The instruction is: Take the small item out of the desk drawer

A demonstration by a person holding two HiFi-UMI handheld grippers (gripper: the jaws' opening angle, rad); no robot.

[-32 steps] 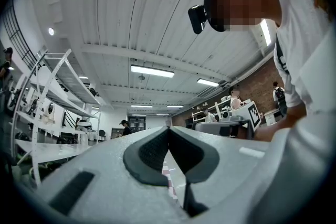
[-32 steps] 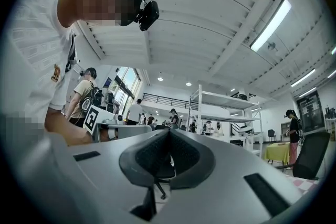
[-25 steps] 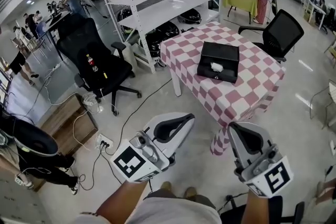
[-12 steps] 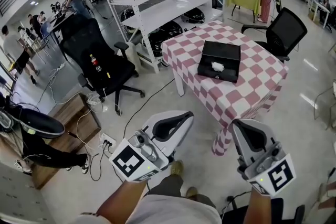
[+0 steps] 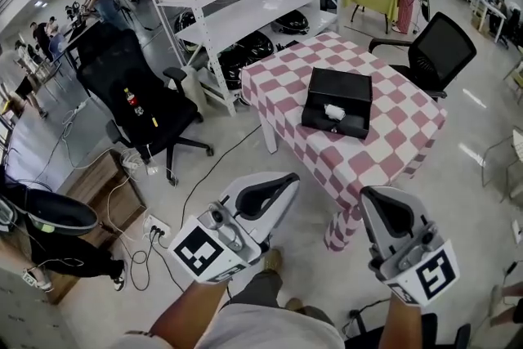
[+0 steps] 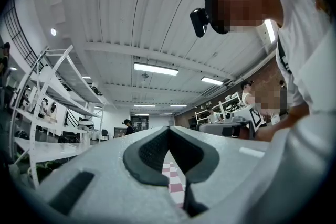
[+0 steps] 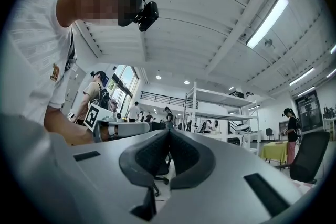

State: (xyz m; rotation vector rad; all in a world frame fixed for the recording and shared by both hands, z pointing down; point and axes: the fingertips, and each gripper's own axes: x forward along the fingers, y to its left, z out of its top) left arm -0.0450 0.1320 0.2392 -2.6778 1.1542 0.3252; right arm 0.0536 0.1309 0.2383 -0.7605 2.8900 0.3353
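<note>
Left gripper (image 5: 280,182): jaws fully closed, pads meeting, nothing between them. Right gripper (image 5: 377,199): jaws likewise closed and empty. Both are held low over the floor, side by side, well apart from the bench (image 5: 392,135), which stands at about 12 o'clock from them in the head view.

Location of the work item:
- The black desk drawer (image 5: 343,86) sits on the checked cloth near the middle of the bench.
- The small item (image 5: 333,112) shows as a white patch toward the 6 o'clock edge of the drawer. Whether it lies inside an open tray or on a lid cannot be resolved at this range.

Surroundings: a shelving rack (image 5: 245,12) at 11 o'clock of the bench, and an office chair (image 5: 441,53) at 2 o'clock of it.

Handling assessment (judgement only):
- The item looks crumpled and pale, so it is probably light and soft, not fragile.
- A soft item may deform or slip from the pad tips; seat it well between the pads.
- Open one gripper before reaching in, come down from above, and close across the middle of the item, clear of the drawer walls
</note>
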